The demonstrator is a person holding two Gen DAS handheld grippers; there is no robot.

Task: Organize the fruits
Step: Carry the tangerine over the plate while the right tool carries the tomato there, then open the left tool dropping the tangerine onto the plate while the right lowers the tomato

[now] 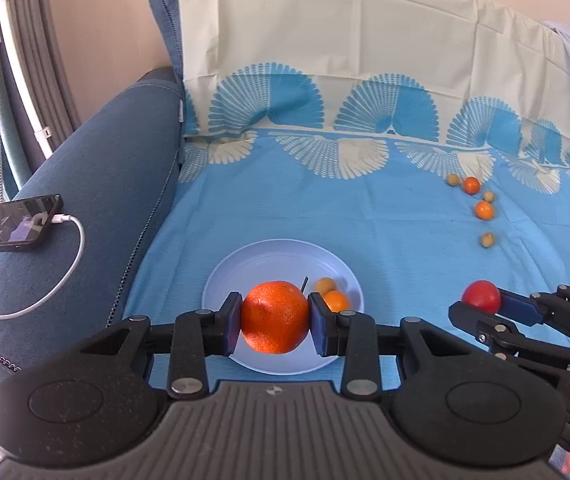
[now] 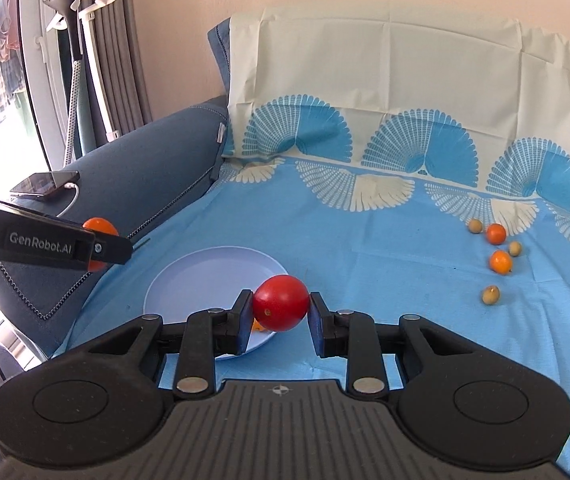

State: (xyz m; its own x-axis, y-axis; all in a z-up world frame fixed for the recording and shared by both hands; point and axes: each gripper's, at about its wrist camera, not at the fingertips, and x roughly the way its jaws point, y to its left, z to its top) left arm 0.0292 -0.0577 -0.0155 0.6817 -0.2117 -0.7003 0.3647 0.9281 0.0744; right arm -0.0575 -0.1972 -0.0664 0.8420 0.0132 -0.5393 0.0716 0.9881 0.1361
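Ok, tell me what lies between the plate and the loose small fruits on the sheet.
Bare blue sheet only, in both wrist views, between the plate and the loose small fruits.

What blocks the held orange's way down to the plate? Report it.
Nothing visible. The left gripper holds the orange directly above the plate; two small fruits sit on the plate's right part, beside the bare centre.

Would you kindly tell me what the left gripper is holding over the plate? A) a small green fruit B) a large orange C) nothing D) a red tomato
B: the left gripper is clamped on the large orange above the plate.
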